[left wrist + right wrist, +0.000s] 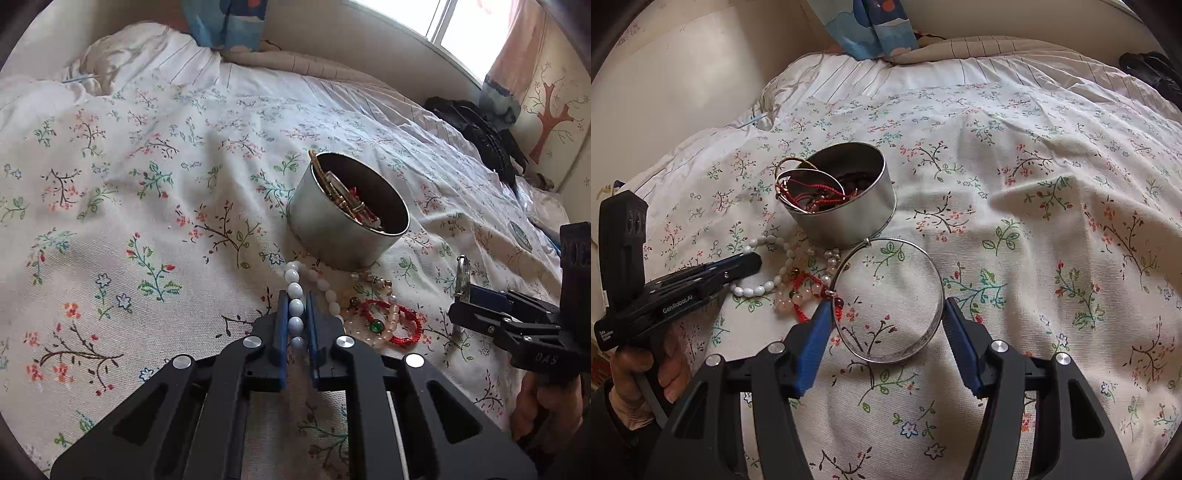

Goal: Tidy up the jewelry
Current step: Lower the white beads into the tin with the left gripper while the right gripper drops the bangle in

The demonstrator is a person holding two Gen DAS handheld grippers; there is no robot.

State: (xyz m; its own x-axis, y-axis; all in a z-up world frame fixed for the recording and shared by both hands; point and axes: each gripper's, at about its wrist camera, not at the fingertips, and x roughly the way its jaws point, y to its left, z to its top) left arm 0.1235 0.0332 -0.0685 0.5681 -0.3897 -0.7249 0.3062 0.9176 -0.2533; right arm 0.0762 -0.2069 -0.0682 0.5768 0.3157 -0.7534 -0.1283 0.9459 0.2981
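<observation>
Two bangle (890, 299) rims, R view only

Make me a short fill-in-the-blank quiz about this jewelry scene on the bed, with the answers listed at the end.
1. The left gripper is shut on a strand of ____ beads.
2. The silver bangle sits between the blue pads of the ____ gripper.
3. Bracelets already put away lie inside a round ____ tin.
4. The red cord bracelet lies on the ____ bedspread, outside the tin.

Answers: white; right; metal; floral
</observation>
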